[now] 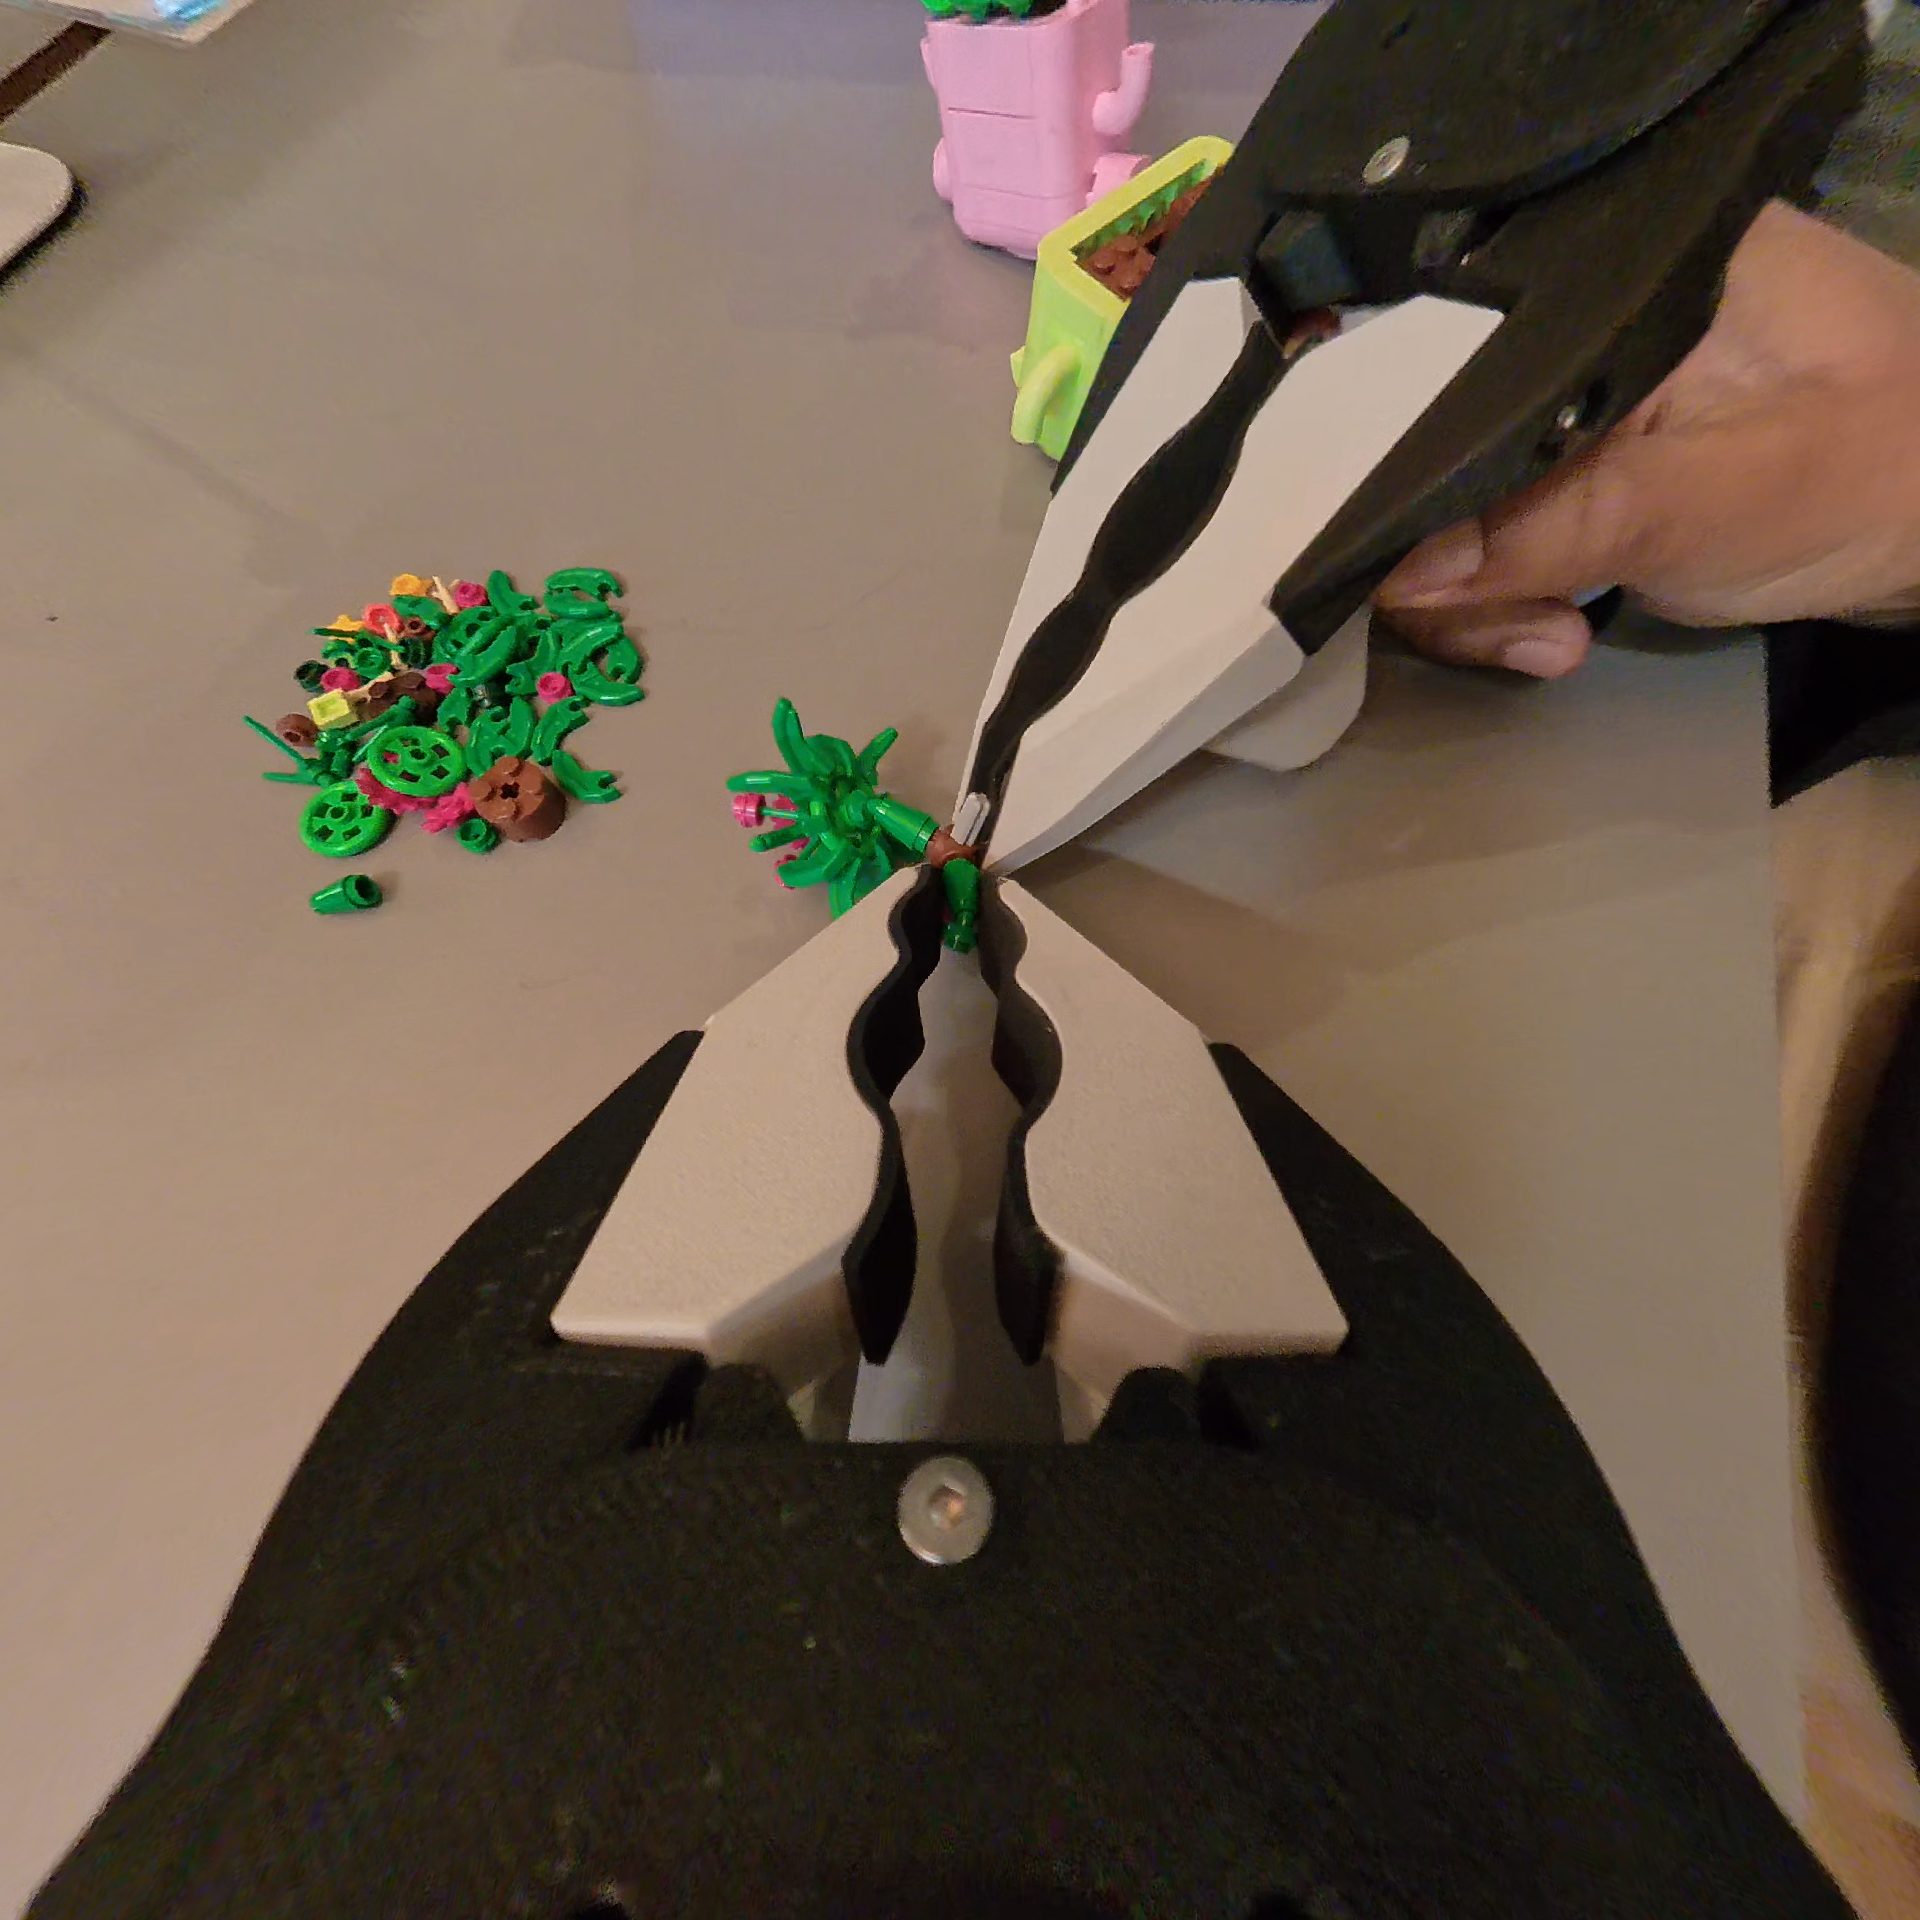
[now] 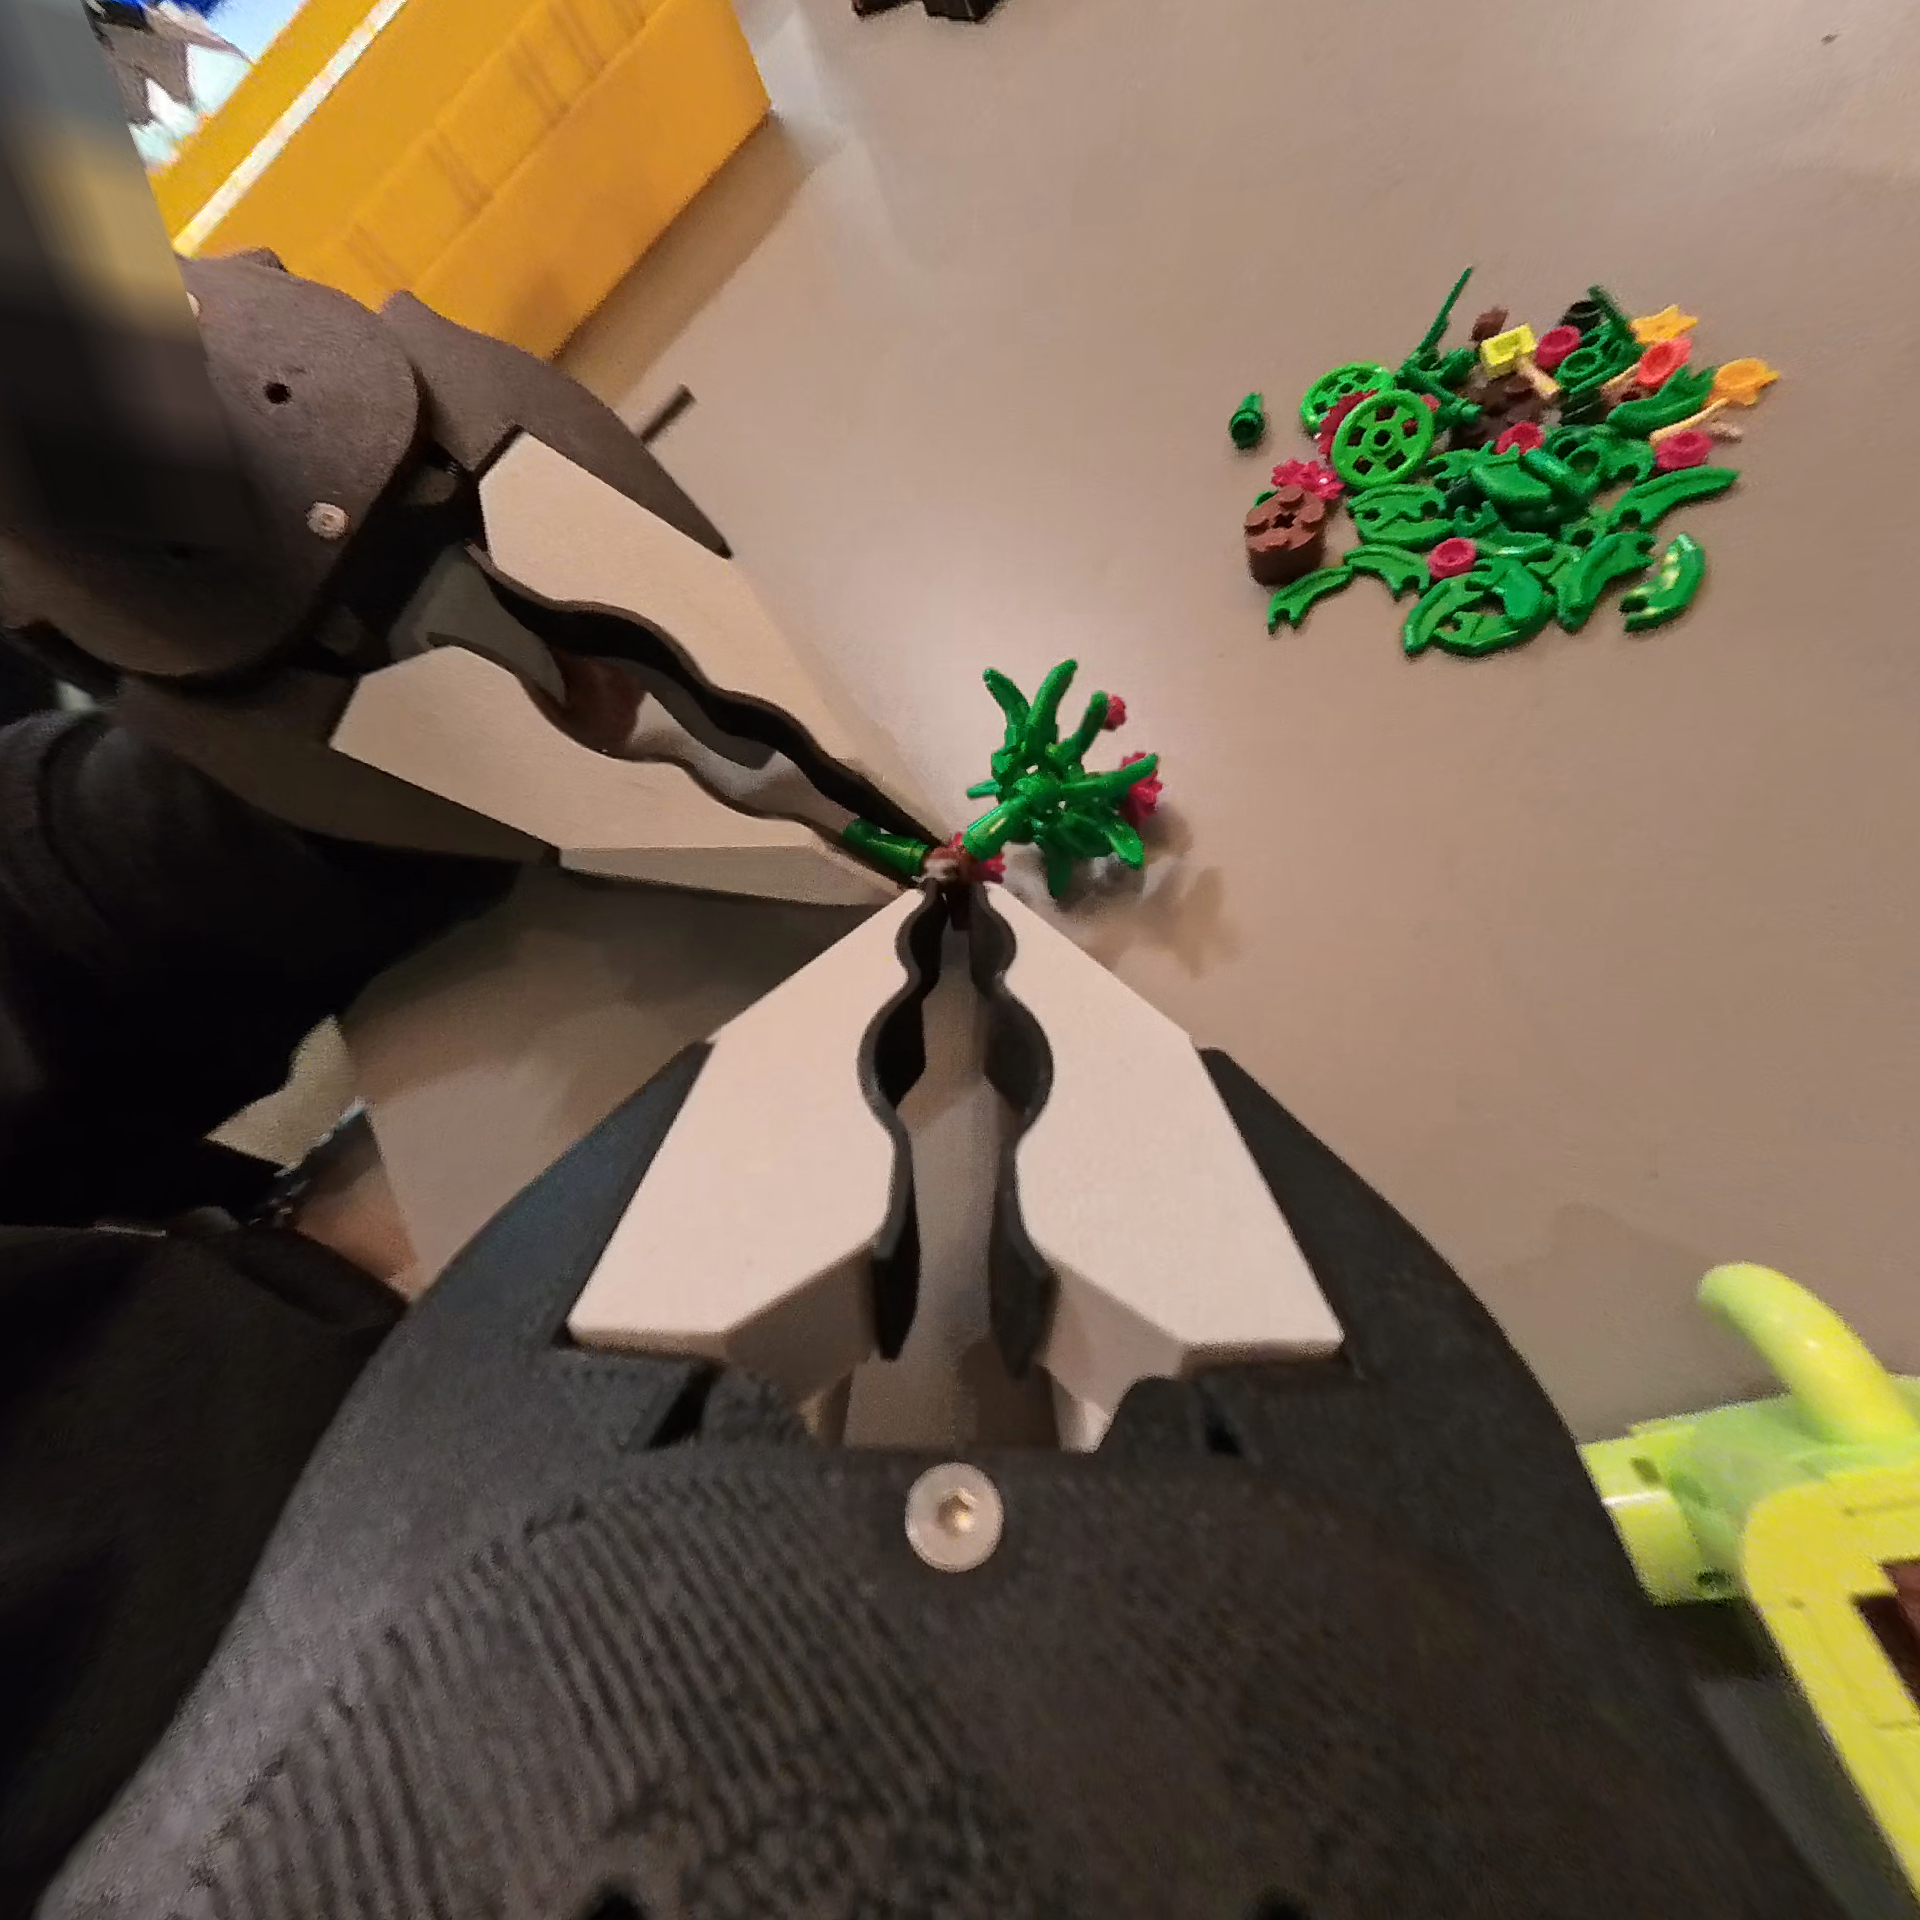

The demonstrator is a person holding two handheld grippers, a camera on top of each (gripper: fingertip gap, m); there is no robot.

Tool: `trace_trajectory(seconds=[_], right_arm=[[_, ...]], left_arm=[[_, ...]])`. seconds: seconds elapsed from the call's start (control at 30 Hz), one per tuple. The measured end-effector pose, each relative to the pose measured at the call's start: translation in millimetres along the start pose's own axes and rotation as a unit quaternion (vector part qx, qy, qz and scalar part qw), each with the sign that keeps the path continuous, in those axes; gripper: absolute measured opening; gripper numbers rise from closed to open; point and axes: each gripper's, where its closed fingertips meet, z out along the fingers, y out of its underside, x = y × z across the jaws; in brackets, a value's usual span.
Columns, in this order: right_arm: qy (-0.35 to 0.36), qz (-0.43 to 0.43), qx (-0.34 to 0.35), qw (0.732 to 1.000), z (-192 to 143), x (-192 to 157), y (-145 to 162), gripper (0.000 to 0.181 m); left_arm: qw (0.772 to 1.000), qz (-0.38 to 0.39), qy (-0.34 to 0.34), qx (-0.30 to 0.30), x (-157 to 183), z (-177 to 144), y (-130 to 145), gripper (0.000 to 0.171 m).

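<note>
A small toy plant (image 1: 831, 810) with green leaves and pink flowers hangs between both grippers just above the grey table (image 1: 623, 364). My left gripper (image 1: 961, 896) is shut on the plant's green stem piece (image 1: 961, 909). My right gripper (image 1: 977, 831) comes in from the upper right, tip to tip with the left, and is shut on a small white peg (image 1: 972, 816) at the brown joint of the stem. In the right wrist view the right gripper (image 2: 956, 894) pinches that joint, the left gripper (image 2: 920, 868) holds the green stem (image 2: 883, 847), and the plant (image 2: 1060, 790) sticks out beyond.
A pile of loose green, pink and brown pieces (image 1: 468, 707) lies on the table to the left, also in the right wrist view (image 2: 1496, 478). A pink pot (image 1: 1023, 114) and a lime pot (image 1: 1070, 312) stand behind. A yellow box (image 2: 499, 156) sits far off. A hand (image 1: 1714, 499) holds the right gripper. Only a small space, under 4 cm, lies between the two pairs of fingers.
</note>
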Motion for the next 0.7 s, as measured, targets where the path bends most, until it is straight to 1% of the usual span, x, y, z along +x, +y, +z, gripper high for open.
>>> trace_trajectory(seconds=[0.07, 0.13, 0.27, 0.33, 0.43, 0.53, 0.6, 0.67, 0.7], right_arm=[[-0.025, 0.021, 0.011, 0.999, -3.0, -2.6, -2.2, 0.001], [-0.033, 0.028, 0.016, 0.999, -4.5, -3.8, -3.0, 0.001], [-0.002, 0.001, 0.016, 1.0, -3.7, -2.4, -2.5, 0.0], [0.001, -0.003, 0.018, 1.0, -3.7, -2.4, -2.9, 0.001], [0.009, -0.022, 0.038, 0.999, -6.8, -4.4, -7.6, 0.001], [0.054, -0.073, 0.068, 0.994, -12.5, -2.8, -15.0, 0.0], [0.068, -0.102, 0.08, 0.989, -14.9, -5.0, -17.8, 0.008], [0.065, -0.113, 0.073, 0.989, -12.9, -7.6, -15.8, 0.018], [0.065, -0.114, 0.071, 0.989, -12.2, -7.8, -15.4, 0.019]], left_arm=[[1.0, -0.009, 0.013, 0.012, 1.2, -2.6, -2.7, 0.003], [1.0, -0.015, 0.021, 0.016, 1.4, -3.6, -3.5, 0.002], [1.0, -0.016, 0.017, 0.011, 0.7, -2.8, -2.2, 0.002], [1.0, -0.013, 0.013, 0.012, 0.3, -2.9, -2.3, 0.002], [0.999, -0.017, 0.008, 0.025, -0.6, -5.7, -5.2, 0.002], [1.0, -0.011, -0.014, 0.022, -3.5, -5.7, -4.2, 0.002], [0.999, -0.001, -0.03, 0.021, -4.9, -5.6, -4.1, 0.002], [0.999, 0.0, -0.041, 0.023, -7.1, -6.2, -4.6, 0.002], [0.999, 0.0, -0.044, 0.026, -7.7, -6.8, -5.0, 0.002]])
